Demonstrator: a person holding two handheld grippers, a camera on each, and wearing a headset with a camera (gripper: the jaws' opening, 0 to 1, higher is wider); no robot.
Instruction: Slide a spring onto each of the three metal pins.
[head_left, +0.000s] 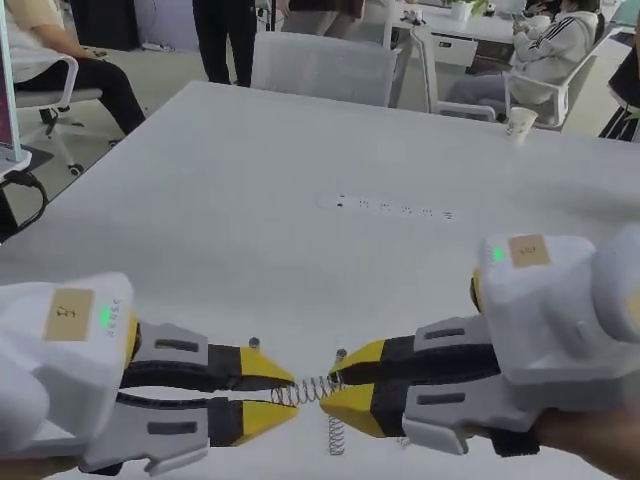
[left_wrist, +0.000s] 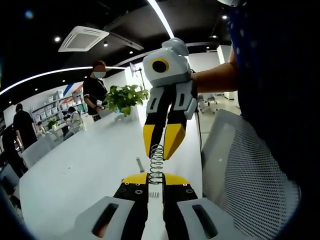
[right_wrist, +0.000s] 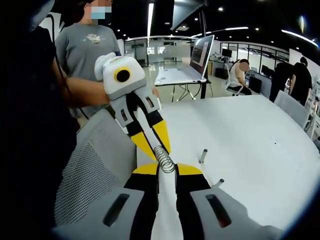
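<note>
A spring (head_left: 307, 390) was carried level above the worktop (head_left: 300, 170), spanning the small gap between the two grippers. The left gripper (head_left: 291, 396) had its jaws closed on one end and the right gripper (head_left: 327, 392) had its jaws closed on the other, tip facing tip. Just beyond the spring stood two bare metal pins, a first pin (head_left: 254, 344) off its left end and a second pin (head_left: 341, 354) off its right end. On the near side of the spring a second spring (head_left: 336, 432) stood on end, and I could not tell whether a pin ran up through it. The likeliest trouble was the handover: with both ends pinched, neither end was free to go over a pin, so one gripper would have to let go. If the coil was under any pull, it could whip sideways and drop. Too hard a pinch could crush the end coil, and the low grippers could knock over the second spring
</note>
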